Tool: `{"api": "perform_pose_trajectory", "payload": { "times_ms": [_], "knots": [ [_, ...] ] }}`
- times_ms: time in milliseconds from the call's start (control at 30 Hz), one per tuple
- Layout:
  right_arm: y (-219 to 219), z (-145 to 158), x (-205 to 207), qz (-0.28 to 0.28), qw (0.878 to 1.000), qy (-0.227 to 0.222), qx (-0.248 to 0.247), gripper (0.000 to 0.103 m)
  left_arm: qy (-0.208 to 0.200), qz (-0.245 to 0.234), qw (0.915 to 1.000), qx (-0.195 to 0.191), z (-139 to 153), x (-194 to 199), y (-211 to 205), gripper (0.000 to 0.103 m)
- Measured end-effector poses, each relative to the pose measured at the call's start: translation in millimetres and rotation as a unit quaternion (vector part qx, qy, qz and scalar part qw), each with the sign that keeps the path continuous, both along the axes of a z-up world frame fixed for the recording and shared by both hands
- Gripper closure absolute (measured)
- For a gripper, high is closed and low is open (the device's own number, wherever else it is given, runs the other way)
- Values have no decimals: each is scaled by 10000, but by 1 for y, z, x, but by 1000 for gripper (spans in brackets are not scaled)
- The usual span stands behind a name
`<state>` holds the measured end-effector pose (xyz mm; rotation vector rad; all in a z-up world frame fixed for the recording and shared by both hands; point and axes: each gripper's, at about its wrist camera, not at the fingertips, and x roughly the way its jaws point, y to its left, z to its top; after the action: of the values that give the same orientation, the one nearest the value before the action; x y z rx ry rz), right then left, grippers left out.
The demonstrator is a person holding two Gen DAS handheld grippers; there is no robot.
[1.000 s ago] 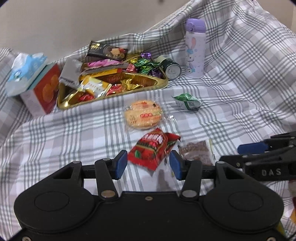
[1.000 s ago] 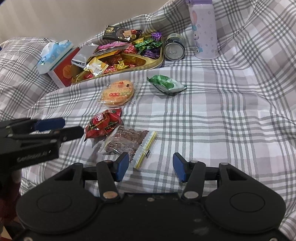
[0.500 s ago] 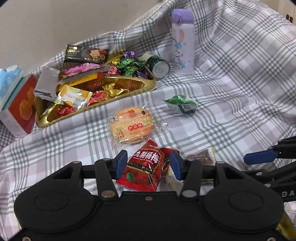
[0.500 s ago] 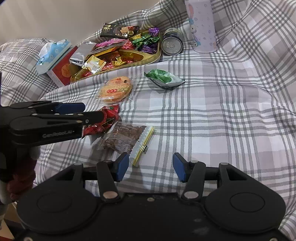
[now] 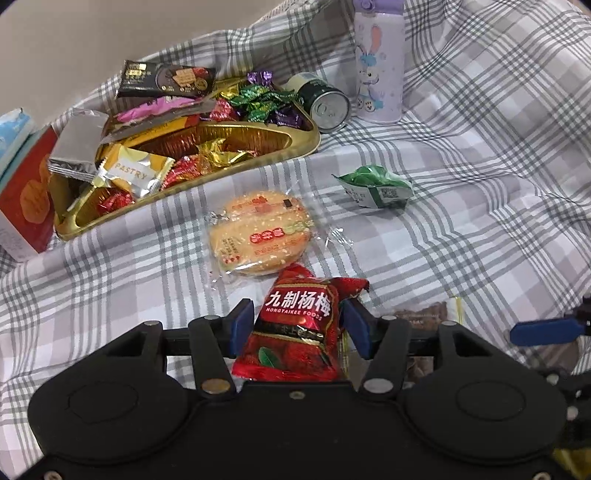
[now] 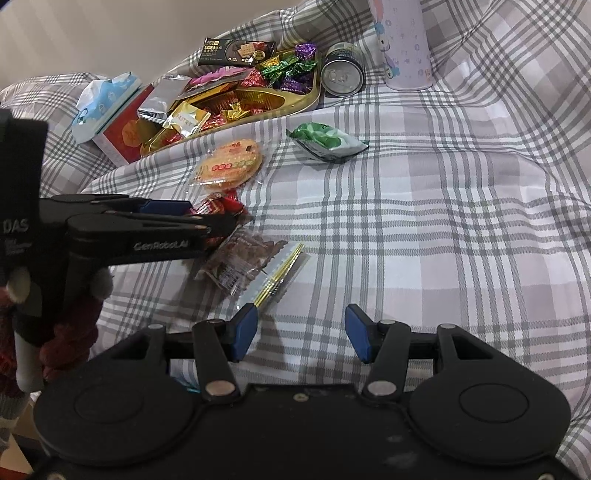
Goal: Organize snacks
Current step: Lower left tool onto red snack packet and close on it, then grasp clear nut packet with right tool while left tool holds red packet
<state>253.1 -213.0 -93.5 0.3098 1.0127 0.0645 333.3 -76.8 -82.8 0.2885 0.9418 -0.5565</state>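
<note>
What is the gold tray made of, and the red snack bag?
Gold tray: probably shiny plastic or thin metal, since its rim gleams and mirrors the wrappers; the look leaves it open. Red snack bag: glossy printed plastic film, crinkled, with bright glints.

A soft cloth [image 5: 461, 206] with grey and white checks covers almost the whole picture. It has folds and bumps, and it climbs up at the back and on the right. A plain, pale wall [image 6: 92, 33] fills the upper left. The light is even.
</note>
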Motion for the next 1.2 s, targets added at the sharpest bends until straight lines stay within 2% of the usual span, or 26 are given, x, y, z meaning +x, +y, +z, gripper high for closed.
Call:
{"api": "perform_pose_trajectory", "payload": {
  "times_ms": [267, 433, 700, 867, 1000, 1067, 1200],
  "knots": [
    [2, 5, -5, 41, 10000, -37, -34, 47, 284, 233, 9993, -114, -7, 13, -6, 42],
    [5, 10, -9, 93, 9999, -83, -107, 47, 491, 474, 9971, -332, -6, 18, -1, 45],
    [14, 18, -13, 197, 9988, -259, -371, 47, 604, 1036, 9918, -449, 1, 4, 29, 48],
    [24, 21, -13, 443, 9967, -441, -524, 47, 636, 1130, 9907, -419, 3, -9, 56, 48],
    [40, 21, -13, 885, 9895, -702, -902, 36, 382, 1277, 9909, -176, 2, -20, 72, 48],
    [49, 19, -12, 1138, 9835, -827, -1141, 35, 459, 1395, 9890, -146, -5, -17, 79, 48],
    [61, 13, -5, 1513, 9731, -934, -1464, 34, 516, 1490, 9869, -330, -9, -14, 86, 47]
  ]
}}
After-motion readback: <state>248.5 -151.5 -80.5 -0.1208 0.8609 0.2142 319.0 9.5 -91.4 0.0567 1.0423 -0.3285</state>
